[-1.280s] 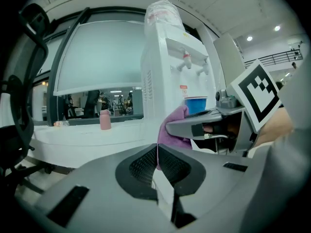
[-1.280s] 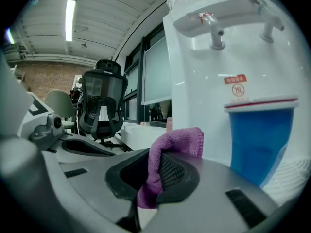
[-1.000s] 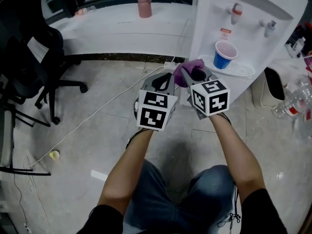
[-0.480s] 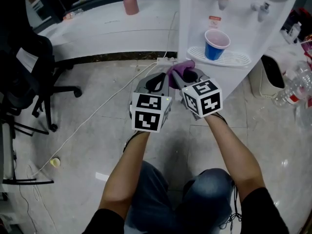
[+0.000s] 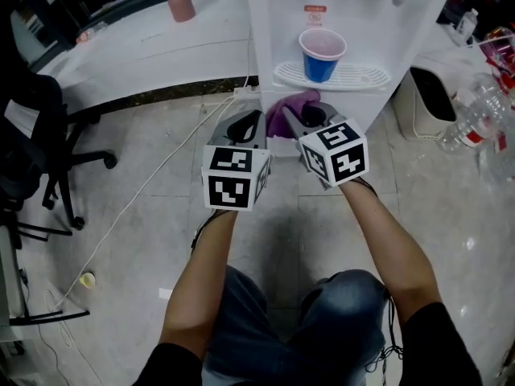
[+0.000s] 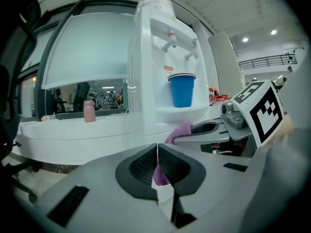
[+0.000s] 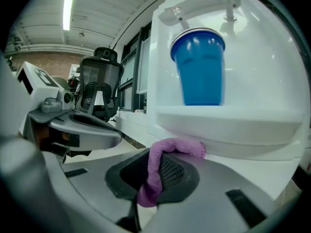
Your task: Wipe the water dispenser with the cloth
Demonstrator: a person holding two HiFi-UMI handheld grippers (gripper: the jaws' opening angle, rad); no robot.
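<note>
Status: approach stage. No wiping stroke is judged to have been made.

The white water dispenser (image 5: 269, 22) is seen beside the end of a white desk (image 5: 161, 47). A blue cup (image 5: 321, 55) is seen upright on the drip tray (image 5: 362, 77), under the taps.

The purple cloth (image 5: 283, 109) is held low in front of the dispenser, just below the tray ledge. The right tool (image 7: 154, 171) is closed on the cloth, with a fold bunched over one pad and pointed at the cabinet front. Contact between that fold and the front panel cannot be confirmed from any view.

The left tool (image 6: 158, 165) is closed too, and a strip of the same cloth is seen between its pads. The cloth is therefore judged to be held by both tools. The two tools are held side by side, near each other.

Outstanding: the front panel, tray ledge, tap recess and sides are all left to be wiped. The cup is noted as an obstruction to be avoided around the tray.
</note>
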